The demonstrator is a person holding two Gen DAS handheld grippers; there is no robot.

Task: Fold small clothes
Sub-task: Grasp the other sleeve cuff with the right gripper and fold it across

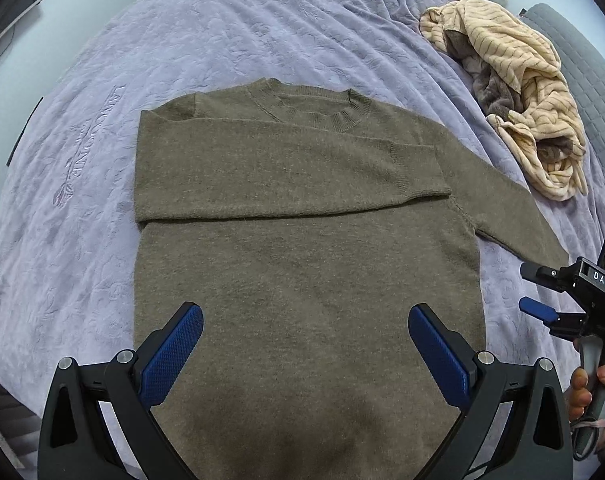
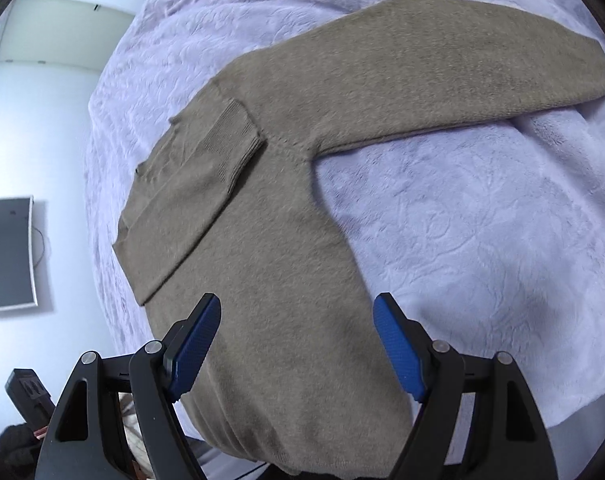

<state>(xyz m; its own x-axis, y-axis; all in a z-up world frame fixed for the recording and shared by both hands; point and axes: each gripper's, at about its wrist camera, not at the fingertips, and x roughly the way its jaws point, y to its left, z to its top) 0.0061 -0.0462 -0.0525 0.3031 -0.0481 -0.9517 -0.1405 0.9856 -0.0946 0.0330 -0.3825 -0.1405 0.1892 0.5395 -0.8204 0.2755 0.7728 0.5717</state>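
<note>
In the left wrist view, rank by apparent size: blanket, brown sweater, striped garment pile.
1. Purple blanket
2. Brown sweater
3. Striped garment pile, though it lies farther from the camera, so its true size is unsure.

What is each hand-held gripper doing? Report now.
Left hand-held gripper: open, empty, above the sweater.
Right hand-held gripper: open, empty.

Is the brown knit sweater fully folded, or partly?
Partly. The brown knit sweater has one sleeve folded across its chest; the other sleeve lies spread on the lilac blanket.
</note>
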